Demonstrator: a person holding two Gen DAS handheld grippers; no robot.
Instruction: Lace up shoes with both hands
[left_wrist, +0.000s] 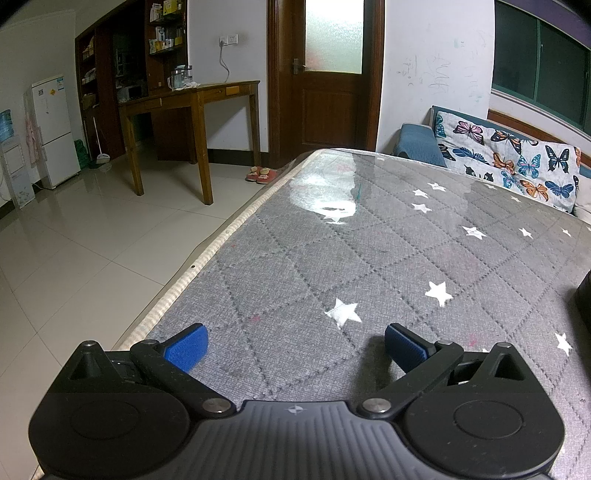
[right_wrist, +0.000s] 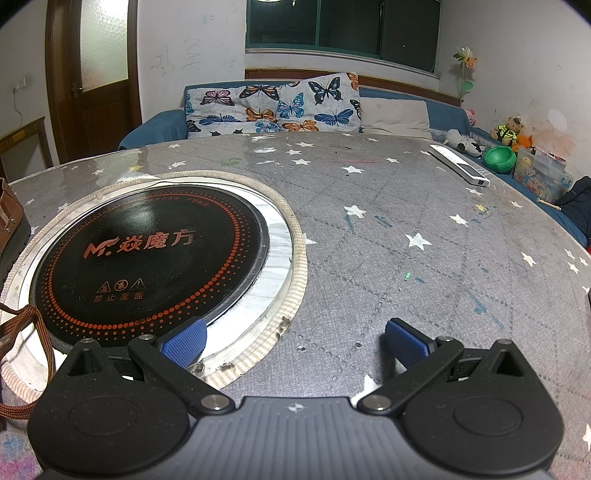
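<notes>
Your left gripper (left_wrist: 295, 345) and right gripper (right_wrist: 295, 341) both gape wide over the table (left_wrist: 295, 258), holding nothing, while the brown shoe (right_wrist: 11, 221) and its loose lace (right_wrist: 33, 347) lie at far left, lacing evidently unstarted.

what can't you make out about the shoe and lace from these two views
- Brown shoe: right wrist view, cut off by the left edge; only the sole and part of the side show, eyelets unseen.
- Brown lace: same view, runs off the left edge, ends hidden.
- Dark object: left wrist view, cut by the right edge, unidentifiable.
</notes>
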